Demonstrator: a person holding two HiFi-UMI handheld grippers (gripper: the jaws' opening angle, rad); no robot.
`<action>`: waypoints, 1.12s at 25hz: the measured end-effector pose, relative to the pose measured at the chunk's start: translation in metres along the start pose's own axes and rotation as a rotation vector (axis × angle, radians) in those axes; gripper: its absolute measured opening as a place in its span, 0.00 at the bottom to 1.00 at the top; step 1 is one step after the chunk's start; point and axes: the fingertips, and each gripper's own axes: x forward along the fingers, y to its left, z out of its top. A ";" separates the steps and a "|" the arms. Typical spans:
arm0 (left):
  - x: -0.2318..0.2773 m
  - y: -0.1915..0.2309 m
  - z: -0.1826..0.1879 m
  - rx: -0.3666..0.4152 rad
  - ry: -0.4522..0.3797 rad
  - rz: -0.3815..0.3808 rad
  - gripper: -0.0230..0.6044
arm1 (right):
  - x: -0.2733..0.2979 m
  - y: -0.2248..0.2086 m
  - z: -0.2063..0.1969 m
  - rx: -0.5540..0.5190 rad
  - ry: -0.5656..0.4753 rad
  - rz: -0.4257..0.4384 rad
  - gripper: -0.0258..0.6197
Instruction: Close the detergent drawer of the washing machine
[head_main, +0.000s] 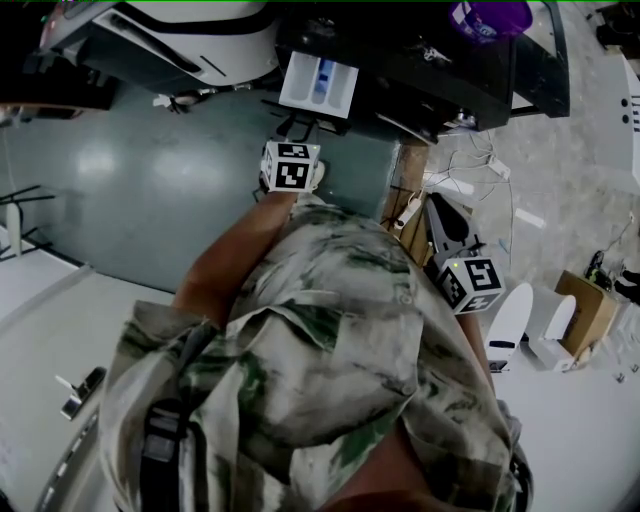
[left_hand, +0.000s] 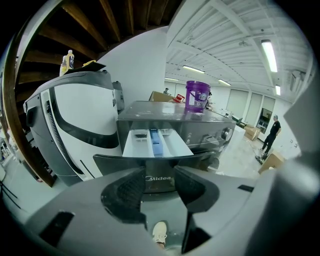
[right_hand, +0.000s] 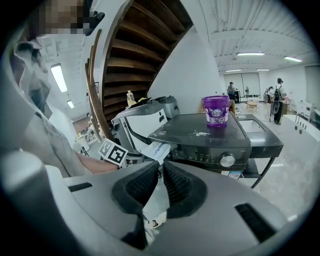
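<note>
Two handheld grippers are in use: the left gripper (left_hand: 157, 187) has its jaws spread wide with nothing between them. It is aimed squarely at the front panel of the detergent drawer (left_hand: 156, 144), which stands pulled out of the washing machine (left_hand: 202, 131) just beyond the tips, seemingly lined up for a push inward. The right gripper (right_hand: 161, 181), jaws drawn almost together on nothing, hangs off to the side apart from the machine, apparently idle, while a purple bucket (left_hand: 197, 96) sits on the machine's top.
</note>
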 end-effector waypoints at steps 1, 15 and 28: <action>0.001 0.001 0.001 0.000 0.001 -0.003 0.33 | 0.001 0.000 0.001 -0.001 -0.001 -0.001 0.13; 0.012 0.007 0.016 0.005 0.007 -0.020 0.33 | 0.009 -0.002 0.011 0.009 -0.010 -0.020 0.12; 0.021 0.010 0.025 0.012 0.005 -0.037 0.33 | 0.012 -0.008 0.018 -0.001 -0.028 -0.053 0.12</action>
